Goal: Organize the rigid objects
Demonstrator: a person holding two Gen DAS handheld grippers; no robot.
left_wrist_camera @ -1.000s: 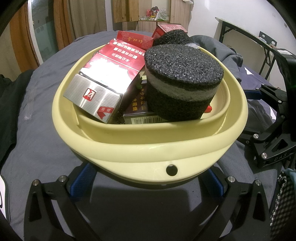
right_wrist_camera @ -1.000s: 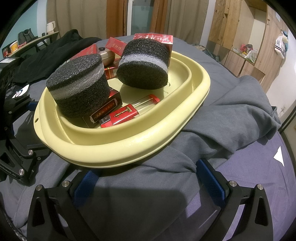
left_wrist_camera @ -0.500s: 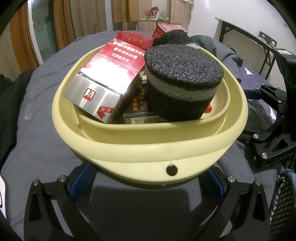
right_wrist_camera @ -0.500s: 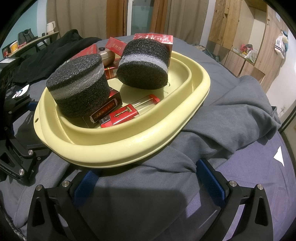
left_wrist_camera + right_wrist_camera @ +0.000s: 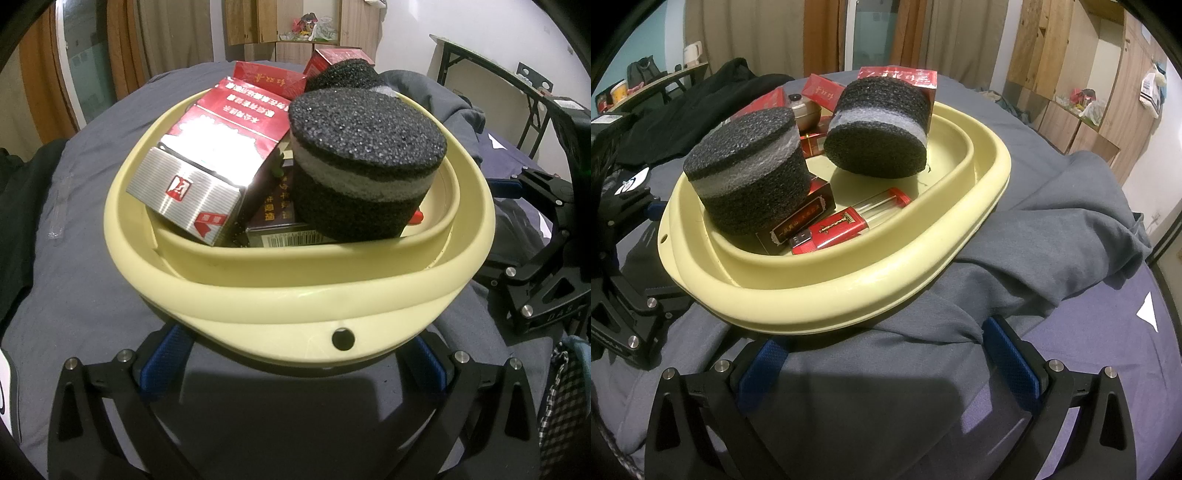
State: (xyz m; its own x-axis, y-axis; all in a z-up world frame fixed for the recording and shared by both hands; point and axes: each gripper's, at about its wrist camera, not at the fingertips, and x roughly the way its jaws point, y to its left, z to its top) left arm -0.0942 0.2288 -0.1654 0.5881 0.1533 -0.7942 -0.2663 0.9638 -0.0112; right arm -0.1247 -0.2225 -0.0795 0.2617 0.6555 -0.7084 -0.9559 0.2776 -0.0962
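Note:
A pale yellow basin [image 5: 295,295] [image 5: 849,291] sits on a grey-covered bed. It holds two black foam cylinders with a grey band [image 5: 365,155] [image 5: 750,173] [image 5: 882,125], several red boxes [image 5: 221,125] [image 5: 897,75], a red lighter [image 5: 834,229], a clear tube with a red cap [image 5: 882,203] and a small brown pot [image 5: 803,109]. My left gripper [image 5: 291,362] is open, its blue pads just under the basin's near rim. My right gripper [image 5: 886,354] is open over the grey cloth, just short of the basin's side.
A grey garment [image 5: 1052,236] lies bunched under and right of the basin. Black clothing [image 5: 694,96] lies at the far left. A black metal table frame [image 5: 491,70] stands to the right. Wooden cabinets [image 5: 1071,74] line the wall.

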